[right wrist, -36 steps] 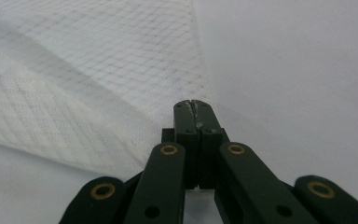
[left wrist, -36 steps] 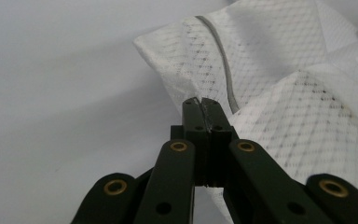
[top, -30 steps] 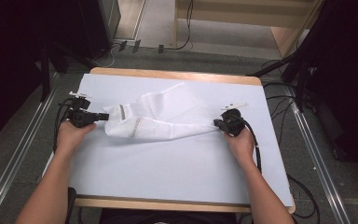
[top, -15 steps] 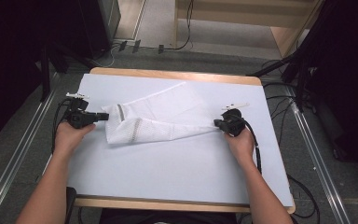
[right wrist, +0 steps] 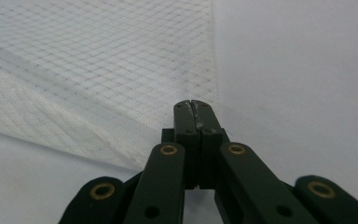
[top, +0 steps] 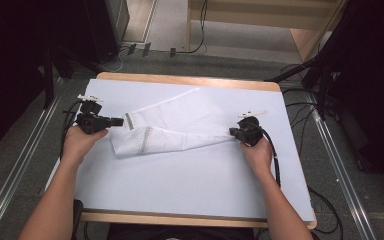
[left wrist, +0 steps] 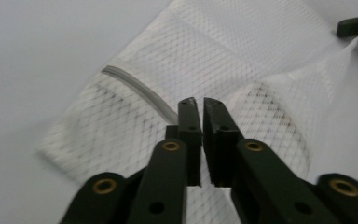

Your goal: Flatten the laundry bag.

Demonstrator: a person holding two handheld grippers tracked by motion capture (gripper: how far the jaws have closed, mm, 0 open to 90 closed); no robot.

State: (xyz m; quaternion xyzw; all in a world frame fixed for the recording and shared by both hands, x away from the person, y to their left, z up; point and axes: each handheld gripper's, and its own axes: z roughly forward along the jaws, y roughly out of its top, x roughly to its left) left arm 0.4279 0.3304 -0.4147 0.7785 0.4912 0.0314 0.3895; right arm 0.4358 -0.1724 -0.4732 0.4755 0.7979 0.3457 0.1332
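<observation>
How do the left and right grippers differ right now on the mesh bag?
Left gripper: a thin slit between its jaws, nothing visibly pinched, at the mesh bag's wide folded end. Right gripper: jaws shut on mesh at the narrow corner. Both rest low over the table.

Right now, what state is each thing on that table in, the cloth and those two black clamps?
White mesh laundry bag: lying flat, folded over on itself at the left end.
Left gripper: nearly shut, a thin gap between the jaws, nothing clearly pinched, tips over the bag's left end.
Right gripper: shut on the bag's right edge, mesh pinched between the tips.
Table: covered by a pale sheet.
</observation>
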